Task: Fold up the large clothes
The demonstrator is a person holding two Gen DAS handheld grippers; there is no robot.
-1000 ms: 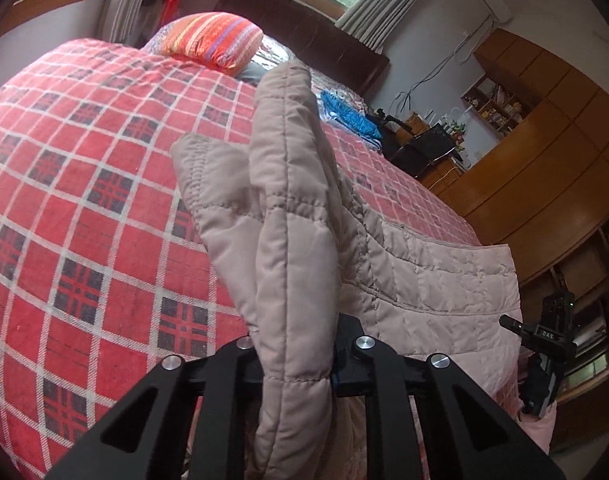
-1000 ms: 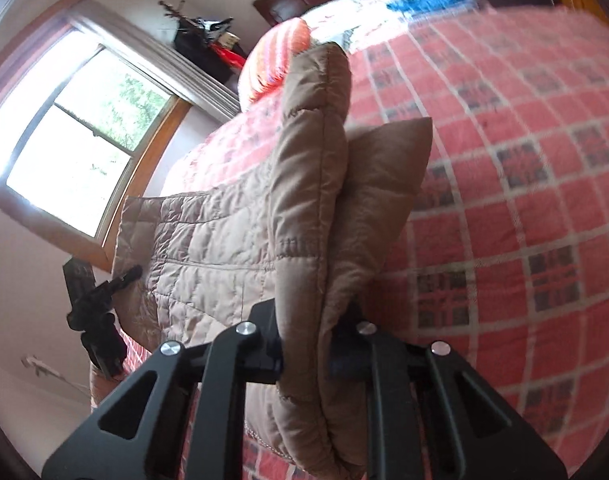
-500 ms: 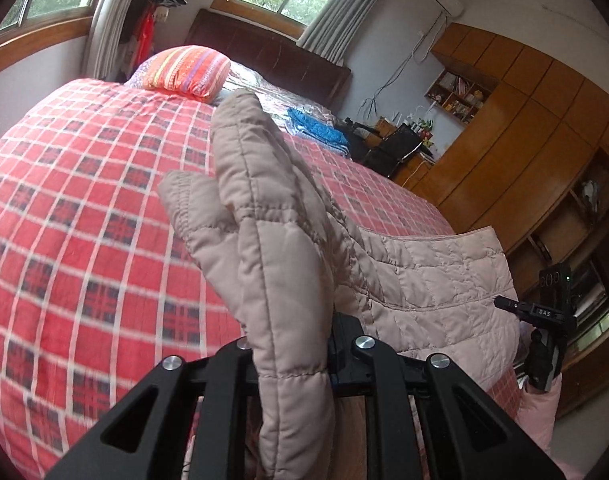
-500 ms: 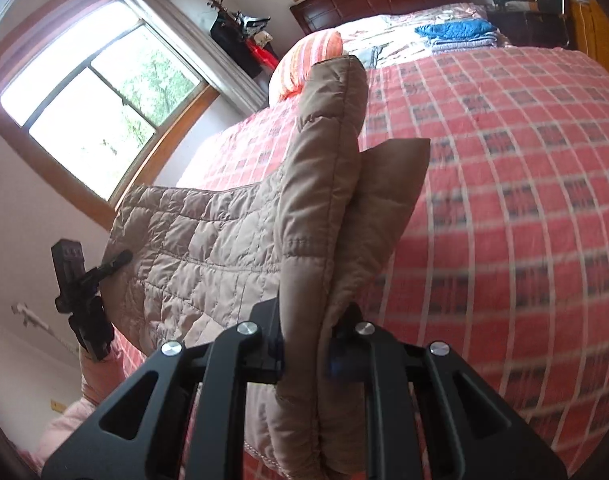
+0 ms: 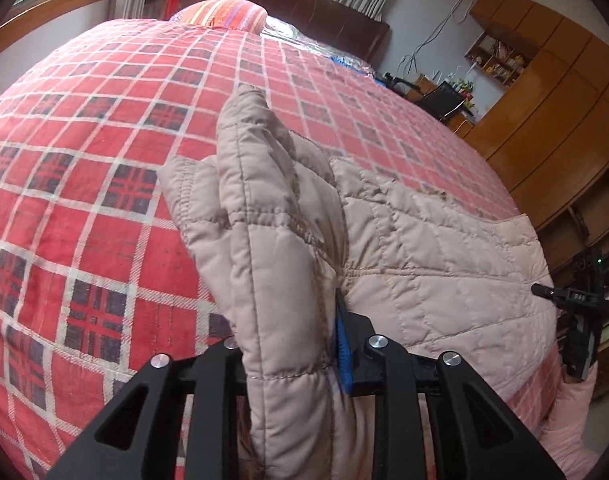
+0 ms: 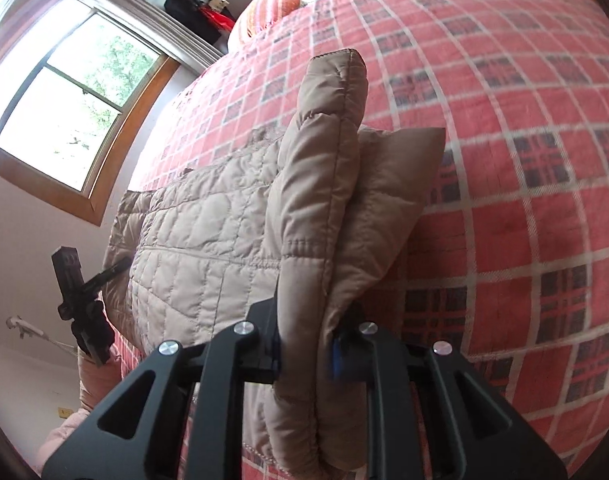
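In the left wrist view, the left gripper (image 5: 292, 344) is clenched on a thick fold of the quilted beige jacket (image 5: 424, 248), which rises straight in front of the lens and blocks the middle of the plaid bedspread (image 5: 84, 168). The rest of the jacket lies spread across the bed toward the right gripper (image 5: 580, 320) at the far edge. A striped pillow (image 5: 224, 14), a dark headboard (image 5: 304, 4) and wooden cabinets (image 5: 552, 92) stand beyond. In the right wrist view, the right gripper (image 6: 304, 344) grasps another bunched fold of the jacket (image 6: 208, 232); its pads are buried in fabric. The left gripper (image 6: 80, 300) shows small at the left, beneath the window (image 6: 64, 92); its hold cannot be told there. The bedspread (image 6: 524, 200) is blurred.
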